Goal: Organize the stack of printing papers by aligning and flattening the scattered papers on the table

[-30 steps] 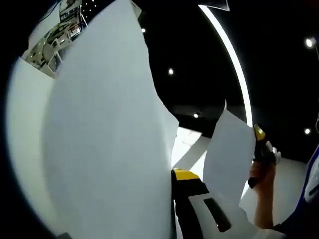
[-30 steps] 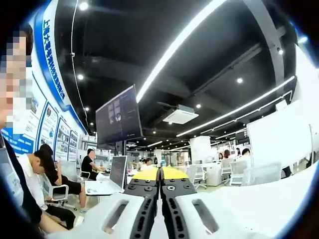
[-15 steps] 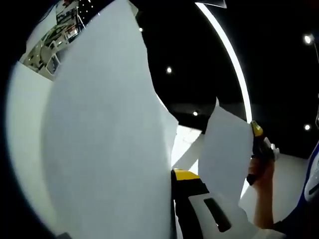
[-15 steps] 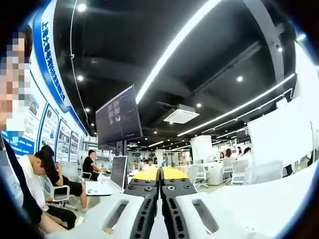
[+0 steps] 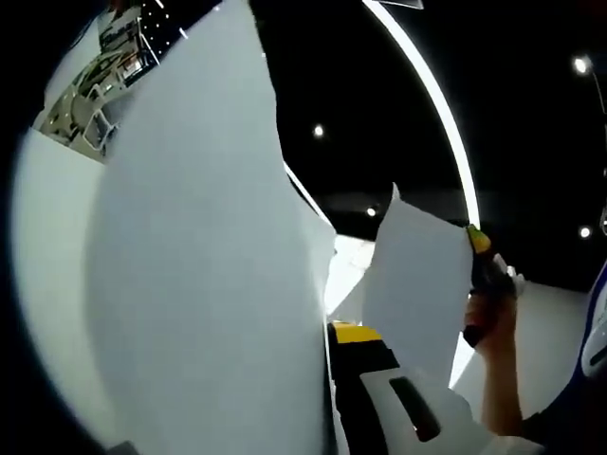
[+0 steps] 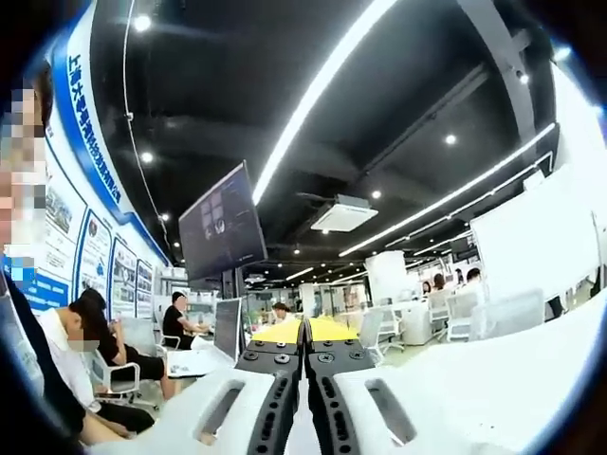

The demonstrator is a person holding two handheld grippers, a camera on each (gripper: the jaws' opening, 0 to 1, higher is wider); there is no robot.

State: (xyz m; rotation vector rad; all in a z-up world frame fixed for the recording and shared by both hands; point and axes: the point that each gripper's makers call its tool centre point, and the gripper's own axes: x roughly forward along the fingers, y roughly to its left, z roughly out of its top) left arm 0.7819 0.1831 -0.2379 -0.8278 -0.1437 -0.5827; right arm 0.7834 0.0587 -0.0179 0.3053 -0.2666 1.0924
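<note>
A stack of white printing papers (image 5: 199, 284) stands upright in the left gripper view and hides the left jaw. My left gripper (image 5: 330, 334) is shut on its lower edge; the right jaw with its yellow tip shows beside the sheets. To the right a single white sheet (image 5: 414, 284) hangs upright, with my right gripper (image 5: 477, 270) shut on its edge and a hand (image 5: 495, 332) around the handle. In the right gripper view my right gripper (image 6: 305, 328) has its jaws pressed together, with the sheet (image 6: 303, 438) seen edge-on as a thin white sliver between them.
Both views point up at a dark ceiling with a long light strip (image 6: 322, 85). Beyond the right gripper sit people at desks (image 6: 180, 318), a hanging dark monitor (image 6: 223, 227), a white board (image 6: 531, 246) and a blue wall poster (image 6: 90, 114).
The single sheet and the right gripper have shifted left, closer to the stack in the left gripper. Both grippers stay shut.
</note>
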